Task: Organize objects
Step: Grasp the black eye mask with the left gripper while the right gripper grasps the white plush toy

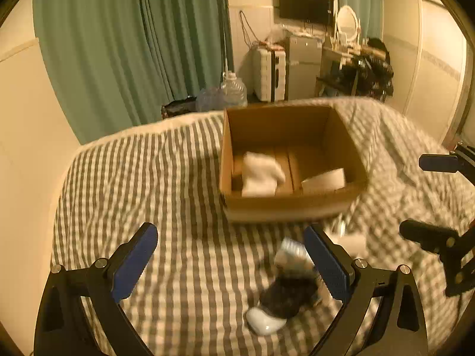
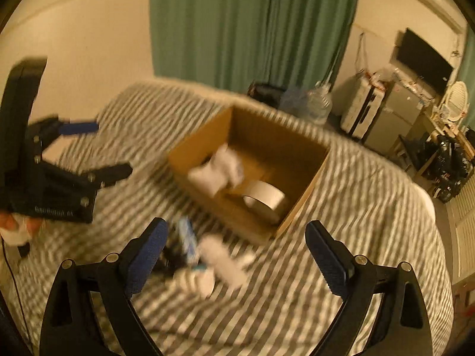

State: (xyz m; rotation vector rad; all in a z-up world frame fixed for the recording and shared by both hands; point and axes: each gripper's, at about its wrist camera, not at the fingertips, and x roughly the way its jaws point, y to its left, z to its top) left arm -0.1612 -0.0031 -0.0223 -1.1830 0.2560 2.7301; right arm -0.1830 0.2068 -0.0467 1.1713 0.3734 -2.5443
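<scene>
Cardboard box (image 1: 292, 204) at 12 o'clock on striped bed (image 1: 178, 178), holding white cloth (image 1: 261, 175) and tape roll (image 2: 264, 200). Left gripper (image 1: 231, 261) and right gripper (image 2: 236, 255) wide open, empty. Loose items (image 1: 285, 296) near 5 o'clock: descend squarely, grip one only.

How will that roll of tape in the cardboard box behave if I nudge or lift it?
The tape roll looks like a stiff hollow ring, so it should keep its shape when pinched. It seems to lie tilted near a corner of the cardboard box, so a nudge may tip or roll it. It is probably light, though blur hides detail.
</scene>
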